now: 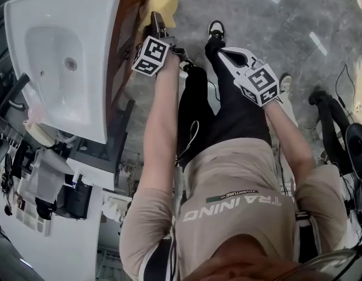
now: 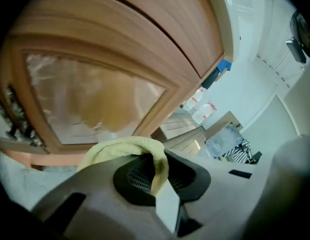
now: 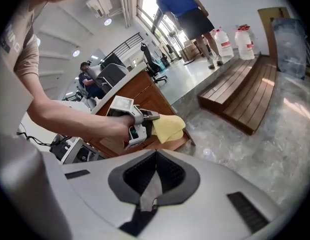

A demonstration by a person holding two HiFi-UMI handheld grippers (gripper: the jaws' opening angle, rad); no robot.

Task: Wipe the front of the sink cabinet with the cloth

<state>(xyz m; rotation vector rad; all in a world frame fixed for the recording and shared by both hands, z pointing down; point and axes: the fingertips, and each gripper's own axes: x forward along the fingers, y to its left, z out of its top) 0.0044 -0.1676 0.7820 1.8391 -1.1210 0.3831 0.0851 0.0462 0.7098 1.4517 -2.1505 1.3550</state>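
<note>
**Left gripper holds cloth at cabinet front, right gripper idle**

- Left gripper (image 2: 159, 180): jaws closed down on the yellow cloth (image 2: 122, 146). One fold is pinched between them, and the rest bunches out past the tips.
- The head view shows the cloth (image 1: 163, 2) beyond the left gripper (image 1: 158, 22), right at the wooden sink cabinet (image 1: 131, 16), low down near the floor (image 1: 274, 22). The white sink (image 1: 108, 40) sits on top of the cabinet.
- The left gripper view looks at the cabinet (image 2: 144, 39) door with its frosted panel (image 2: 84, 99) close ahead. Can't tell whether the cloth actually touches it.
- Right gripper (image 3: 149, 188): jaws together, nothing between them. It is held out over the floor (image 3: 255, 149), well apart from the cabinet, at the person's right leg (image 1: 239, 116) in the head view.
- The right gripper view shows the left gripper (image 3: 150, 125) with the cloth (image 3: 170, 128) at the cabinet's (image 3: 139, 91) lower corner.
</note>
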